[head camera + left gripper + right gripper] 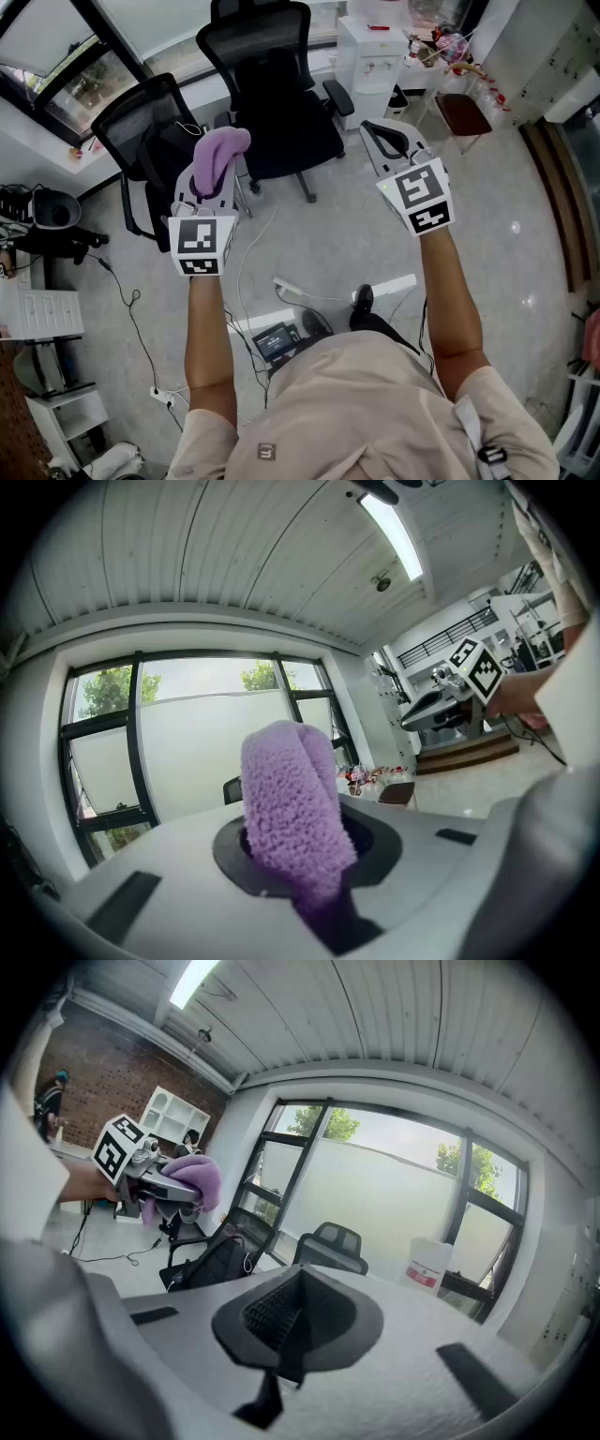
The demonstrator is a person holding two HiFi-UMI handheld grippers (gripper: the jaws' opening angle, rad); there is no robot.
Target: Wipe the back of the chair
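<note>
- Left gripper view shows the left gripper point(305, 874) clamped on a purple cloth point(289, 799), whose folded, fluffy wad sticks out past the jaws.
- Right gripper view shows the right gripper point(292, 1321) with its jaws pressed together and nothing between them.
- Head view has both grippers raised in the air, well apart from any chair, with the cloth's end pointing forward.
- A mesh-backed chair point(145, 117) stands ahead and slightly left of the cloth.
- A tall black chair point(267, 66) stands ahead between the two grippers, its seat toward the person and its back upright on the far side.
- Which chair is meant I cannot tell. The cloth-bearing left gripper is nearer both backs, so the reach probably goes forward and down.
</note>
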